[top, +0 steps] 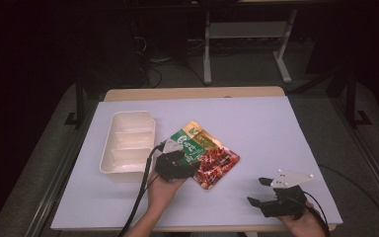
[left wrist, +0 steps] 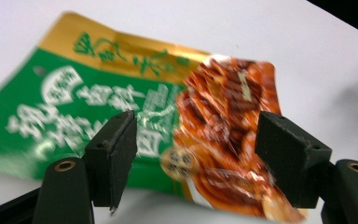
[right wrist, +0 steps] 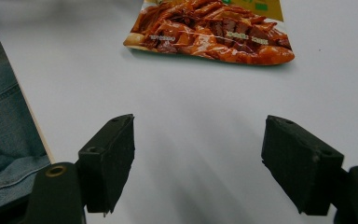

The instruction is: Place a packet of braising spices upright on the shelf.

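Observation:
A snack packet (top: pixel 212 157), green and gold at one end and red-brown at the other, lies flat in the middle of the table. My left gripper (top: pixel 186 163) is at the packet's near left edge. In the left gripper view the jaws stand wide open with the packet (left wrist: pixel 121 79) between and beyond them, not pinched. Near the table's front right edge my right gripper (top: pixel 256 191) is open. In the right gripper view nothing but bare tabletop lies between its jaws (right wrist: pixel 198 123). The packet (right wrist: pixel 214 32) lies farther off at the top of that view.
A white plastic tray (top: pixel 107 148) with several compartments sits left of the packet, close to my left hand. The pale tabletop (top: pixel 266 128) stretches bare to the right and back. A denim-clad leg (right wrist: pixel 4 121) shows past the table's front edge.

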`<state>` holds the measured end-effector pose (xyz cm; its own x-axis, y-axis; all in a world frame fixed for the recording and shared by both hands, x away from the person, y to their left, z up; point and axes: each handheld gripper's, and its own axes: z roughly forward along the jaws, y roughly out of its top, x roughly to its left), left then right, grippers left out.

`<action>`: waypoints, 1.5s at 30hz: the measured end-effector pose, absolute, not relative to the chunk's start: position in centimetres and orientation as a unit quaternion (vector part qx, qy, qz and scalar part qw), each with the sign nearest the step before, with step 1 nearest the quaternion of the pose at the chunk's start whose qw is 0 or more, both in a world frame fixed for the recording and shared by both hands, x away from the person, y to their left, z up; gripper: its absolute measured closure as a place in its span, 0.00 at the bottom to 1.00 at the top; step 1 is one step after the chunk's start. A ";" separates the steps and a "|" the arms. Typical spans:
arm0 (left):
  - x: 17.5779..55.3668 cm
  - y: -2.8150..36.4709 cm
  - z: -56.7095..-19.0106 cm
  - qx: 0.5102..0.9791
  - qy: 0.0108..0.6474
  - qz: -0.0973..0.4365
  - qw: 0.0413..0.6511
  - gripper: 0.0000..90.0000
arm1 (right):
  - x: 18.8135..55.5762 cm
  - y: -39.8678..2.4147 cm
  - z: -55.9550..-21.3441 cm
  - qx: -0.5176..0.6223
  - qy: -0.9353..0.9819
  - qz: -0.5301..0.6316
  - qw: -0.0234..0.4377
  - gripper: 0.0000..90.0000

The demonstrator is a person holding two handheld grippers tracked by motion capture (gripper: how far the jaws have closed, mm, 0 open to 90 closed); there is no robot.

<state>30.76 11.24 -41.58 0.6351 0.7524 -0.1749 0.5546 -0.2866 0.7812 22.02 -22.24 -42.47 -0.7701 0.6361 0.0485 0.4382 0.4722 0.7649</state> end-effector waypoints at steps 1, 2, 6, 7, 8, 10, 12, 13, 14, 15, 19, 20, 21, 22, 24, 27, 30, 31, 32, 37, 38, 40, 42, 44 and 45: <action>31.5 11.2 -41.0 0.796 0.410 0.120 0.428 0.32 | 22.0 -22.3 -42.4 0.317 0.849 0.405 0.122 0.28; 31.5 11.2 -41.0 0.796 0.410 0.120 0.428 0.32 | 22.0 -22.3 -42.4 0.317 0.849 0.406 0.122 0.28; 33.6 10.7 -39.2 0.804 0.398 0.127 0.423 0.32 | 22.1 -22.4 -42.4 0.316 0.848 0.408 0.121 0.28; 33.6 10.7 -39.2 0.804 0.398 0.127 0.423 0.31 | 22.1 -22.4 -42.4 0.316 0.848 0.408 0.121 0.28; 34.1 10.5 -38.7 0.806 0.393 0.129 0.424 0.31 | 22.1 -22.6 -42.4 0.315 0.848 0.409 0.122 0.28; 35.5 10.3 -37.5 0.815 0.374 0.141 0.419 0.31 | 22.1 -22.6 -42.4 0.317 0.847 0.409 0.122 0.28; 36.0 10.3 -37.2 0.819 0.370 0.136 0.416 0.31 | 22.1 -22.7 -42.4 0.316 0.847 0.409 0.121 0.28; 36.7 10.4 -37.0 0.823 0.364 0.132 0.415 0.31 | 22.2 -22.7 -42.4 0.316 0.846 0.411 0.121 0.28; 37.7 10.4 -36.7 0.829 0.359 0.128 0.410 0.31 | 22.2 -22.8 -42.4 0.316 0.847 0.411 0.121 0.28; 38.2 10.6 -36.6 0.834 0.351 0.126 0.407 0.31 | 22.2 -22.8 -42.4 0.315 0.847 0.411 0.120 0.28; 39.7 10.8 -36.2 0.845 0.339 0.125 0.395 0.33 | 22.2 -22.9 -42.4 0.315 0.846 0.413 0.121 0.28; 40.3 10.9 -36.2 0.850 0.333 0.124 0.389 0.33 | 22.2 -23.0 -42.4 0.315 0.846 0.412 0.120 0.27; 40.8 11.1 -36.1 0.854 0.327 0.121 0.386 0.33 | 22.3 -23.0 -42.4 0.316 0.846 0.413 0.120 0.27; 41.3 11.2 -36.0 0.857 0.324 0.118 0.382 0.34 | 22.3 -23.1 -42.4 0.317 0.845 0.414 0.119 0.27; 42.4 11.4 -35.9 0.862 0.317 0.108 0.381 0.34 | 22.4 -23.2 -42.5 0.318 0.844 0.415 0.119 0.27; 43.9 11.3 -35.9 0.873 0.312 0.094 0.364 0.35 | 22.5 -23.3 -42.5 0.321 0.843 0.416 0.116 0.27; 45.7 11.0 -36.0 0.878 0.319 0.083 0.347 0.35 | 22.7 -23.4 -42.6 0.321 0.844 0.415 0.114 0.27; 45.7 11.0 -36.0 0.878 0.319 0.083 0.347 0.36 | 22.7 -23.4 -42.6 0.321 0.844 0.415 0.114 0.27; 46.5 10.9 -36.3 0.881 0.325 0.078 0.336 0.37 | 22.7 -23.4 -42.7 0.320 0.844 0.415 0.113 0.27; 47.7 11.1 -37.6 0.888 0.343 0.060 0.301 0.37 | 22.8 -23.4 -42.7 0.317 0.845 0.416 0.113 0.27; 48.1 11.3 -38.3 0.889 0.354 0.052 0.286 0.35 | 22.8 -23.4 -42.7 0.315 0.846 0.416 0.113 0.27; 48.2 11.3 -38.7 0.887 0.363 0.047 0.281 0.34 | 22.7 -23.4 -42.8 0.315 0.846 0.415 0.113 0.27; 48.7 11.4 -39.3 0.891 0.372 0.040 0.258 0.33 | 22.7 -23.3 -42.7 0.314 0.847 0.414 0.112 0.27; 48.7 11.4 -39.4 0.890 0.377 0.037 0.254 0.32 | 22.6 -23.2 -42.7 0.313 0.847 0.415 0.111 0.27; 48.8 11.4 -39.5 0.889 0.380 0.033 0.252 0.32 | 22.6 -23.2 -42.7 0.313 0.847 0.415 0.111 0.27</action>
<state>48.77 11.37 -39.54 0.7086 0.6931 -0.1323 0.6596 -0.5842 0.4730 22.65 -23.23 -42.73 -0.7801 0.6216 0.0719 0.4383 0.4608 0.7717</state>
